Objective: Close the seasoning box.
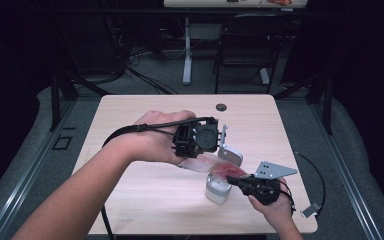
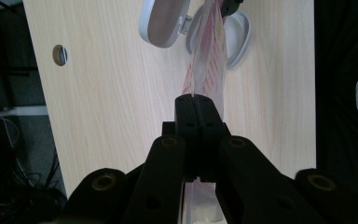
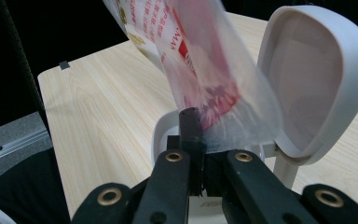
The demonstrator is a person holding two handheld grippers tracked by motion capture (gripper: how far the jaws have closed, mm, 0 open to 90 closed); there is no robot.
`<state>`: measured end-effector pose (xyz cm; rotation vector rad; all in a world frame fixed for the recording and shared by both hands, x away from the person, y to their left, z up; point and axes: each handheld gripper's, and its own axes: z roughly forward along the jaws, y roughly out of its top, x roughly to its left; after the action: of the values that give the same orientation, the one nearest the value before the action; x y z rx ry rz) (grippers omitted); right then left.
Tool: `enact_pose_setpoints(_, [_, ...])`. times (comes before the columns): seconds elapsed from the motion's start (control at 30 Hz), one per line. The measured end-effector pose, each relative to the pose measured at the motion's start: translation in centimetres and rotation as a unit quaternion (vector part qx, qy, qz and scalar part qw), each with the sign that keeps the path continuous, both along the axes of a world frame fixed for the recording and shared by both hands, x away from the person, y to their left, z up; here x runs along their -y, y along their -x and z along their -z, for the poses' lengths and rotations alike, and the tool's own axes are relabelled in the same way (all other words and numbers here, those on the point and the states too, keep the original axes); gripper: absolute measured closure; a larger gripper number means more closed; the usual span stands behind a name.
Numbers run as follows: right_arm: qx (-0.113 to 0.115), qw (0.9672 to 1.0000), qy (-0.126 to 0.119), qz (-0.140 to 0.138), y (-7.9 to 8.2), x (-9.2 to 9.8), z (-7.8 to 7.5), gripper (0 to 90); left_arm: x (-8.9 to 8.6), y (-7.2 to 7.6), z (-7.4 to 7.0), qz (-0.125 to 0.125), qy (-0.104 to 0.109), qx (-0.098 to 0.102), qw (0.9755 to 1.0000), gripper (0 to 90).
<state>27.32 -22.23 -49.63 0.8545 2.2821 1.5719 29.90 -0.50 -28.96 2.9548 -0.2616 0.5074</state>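
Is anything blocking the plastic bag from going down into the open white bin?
Nothing visible does. The plastic bag, stretched between the left gripper and the right gripper, hangs right above the white bin, whose lid stands swung open.

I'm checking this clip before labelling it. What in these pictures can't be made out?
- Inside of the white container: hidden in the high view by the plastic bag and the right gripper.
- Red print on the bag: blurred in the right gripper view, too small in the high view.
- Bag's lower end: cut off by the bottom edge in the left gripper view, behind the left gripper.
- Open lid: its hinge is partly hidden behind the right gripper's jaws.
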Motion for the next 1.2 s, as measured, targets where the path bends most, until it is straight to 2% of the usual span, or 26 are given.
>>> enact_pose_setpoints(0.57, [0.0,1.0,0.001,0.0,0.02,-0.04,-0.01,89.7,0.03,0.0,-0.03,0.0,-0.003,-0.002,1.0,90.0])
enact_pose_setpoints(0.9, [-0.001,1.0,-0.005,0.0,-0.1,0.06,0.17,89.8,0.33,0.01,0.0,0.004,-0.001,0.009,0.9999,89.7])
enact_pose_setpoints(1.2, [-0.002,1.0,-0.005,-0.003,-0.1,0.06,0.22,90.0,0.37,-0.02,0.07,-0.003,-0.001,0.008,1.0,88.0])
